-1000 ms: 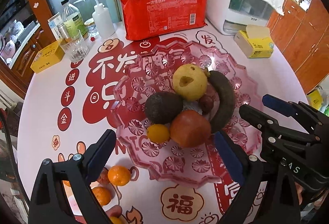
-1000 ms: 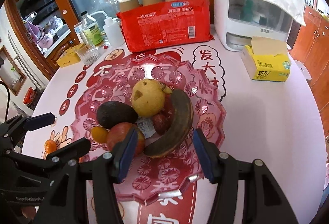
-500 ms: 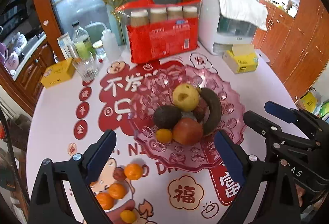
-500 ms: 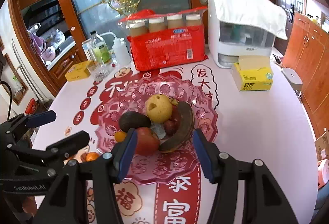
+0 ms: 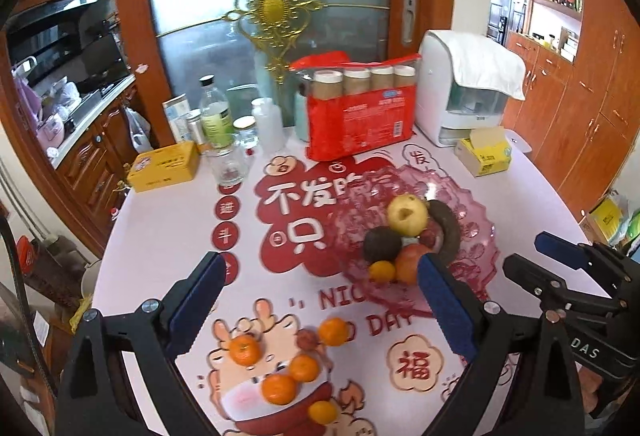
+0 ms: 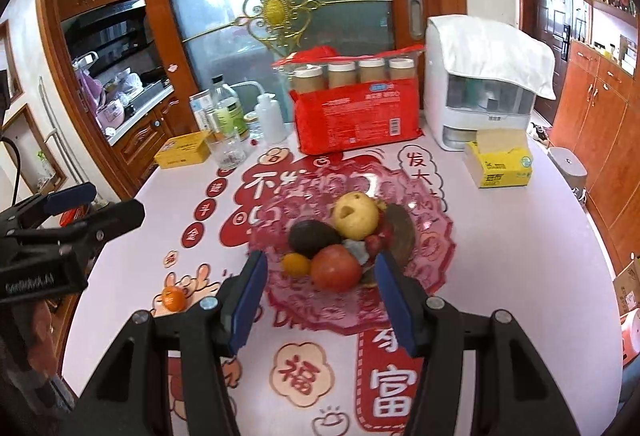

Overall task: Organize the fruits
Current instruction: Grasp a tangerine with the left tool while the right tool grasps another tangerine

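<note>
Both claws are held raised and angled down over the round pink worktop [image 5: 168, 228], so that the whole spread of fruit can be taken in. The left claw [image 5: 316, 310] is spread wide with nothing between its blue pads; the right claw [image 6: 320, 302] is parted about halfway and is likewise empty. The scalloped pink glass dish [image 6: 436, 256] sits mid-worktop and is already piled – a yellow pear [image 6: 356, 216], a dark avocado [image 6: 312, 236], a red tomato-like fruit [image 6: 336, 268], a browned banana [image 5: 448, 230] and one small orange fruit [image 6: 296, 263]. A cluster of small orange mandarins [image 5: 280, 368] lies loose at the near edge, left of the dish – judged to be what remains to be gathered. The wide left claw seems readied for them.
</note>
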`<state>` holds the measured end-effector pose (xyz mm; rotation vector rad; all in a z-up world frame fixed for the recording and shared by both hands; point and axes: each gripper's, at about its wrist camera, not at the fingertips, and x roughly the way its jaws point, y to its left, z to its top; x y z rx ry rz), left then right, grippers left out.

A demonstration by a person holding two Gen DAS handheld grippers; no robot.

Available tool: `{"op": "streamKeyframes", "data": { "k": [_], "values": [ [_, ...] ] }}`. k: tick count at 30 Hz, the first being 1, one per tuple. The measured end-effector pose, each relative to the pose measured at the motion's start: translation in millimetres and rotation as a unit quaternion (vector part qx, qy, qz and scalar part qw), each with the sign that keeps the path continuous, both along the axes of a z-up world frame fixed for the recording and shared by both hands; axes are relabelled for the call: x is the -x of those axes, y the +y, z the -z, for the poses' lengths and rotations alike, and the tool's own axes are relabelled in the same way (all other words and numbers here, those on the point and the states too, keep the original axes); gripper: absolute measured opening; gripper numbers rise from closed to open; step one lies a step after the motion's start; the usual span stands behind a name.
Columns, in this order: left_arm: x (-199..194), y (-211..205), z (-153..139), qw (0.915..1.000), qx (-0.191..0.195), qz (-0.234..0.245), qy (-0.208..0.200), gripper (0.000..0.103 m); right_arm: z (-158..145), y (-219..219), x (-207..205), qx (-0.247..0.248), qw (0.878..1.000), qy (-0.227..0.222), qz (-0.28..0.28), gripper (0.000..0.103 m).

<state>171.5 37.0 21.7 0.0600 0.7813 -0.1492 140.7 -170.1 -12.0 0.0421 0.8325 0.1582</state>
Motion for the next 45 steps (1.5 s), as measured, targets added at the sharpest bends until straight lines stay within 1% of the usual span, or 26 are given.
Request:
{"op": "streamKeyframes", "data": {
  "k": [7,12,16,21,28,32,34,36,38,43,45],
  "values": [
    [11,42,18,0.9998,-0.005,-0.010,0.015,0.096,10,40,13,0.005,1.000,0.006,-0.016,0.057],
    [20,63,45,0.9993,-0.008,-0.008,0.036,0.096,27,65,16,0.005,0.999,0.023,-0.026,0.057],
    [28,73,79,0.9976,-0.007,-0.004,0.068,0.096,47,80,16,0.008,0.999,0.039,-0.028,0.057],
    [31,80,126,0.9941,-0.003,-0.003,0.108,0.096,81,93,12,0.005,0.997,0.069,-0.027,0.057],
    [30,89,177,0.9896,0.019,-0.026,0.140,0.096,118,103,-2,0.011,0.994,0.102,-0.026,0.057],
    [28,90,200,0.9855,0.034,-0.044,0.160,0.090,134,105,-11,0.011,0.993,0.114,-0.026,0.057],
    [27,88,208,0.9835,0.044,-0.051,0.168,0.084,140,106,-15,0.011,0.993,0.117,-0.028,0.057],
    [26,87,216,0.9814,0.054,-0.057,0.175,0.077,145,109,-19,0.010,0.992,0.121,-0.033,0.057],
    [24,84,222,0.9797,0.063,-0.059,0.181,0.074,150,112,-24,0.011,0.991,0.124,-0.038,0.057],
    [22,81,230,0.9765,0.087,-0.067,0.186,0.070,161,118,-34,0.013,0.990,0.129,-0.052,0.057],
    [20,79,235,0.9739,0.099,-0.065,0.194,0.063,166,120,-38,0.013,0.989,0.134,-0.059,0.057]
  ]
}}
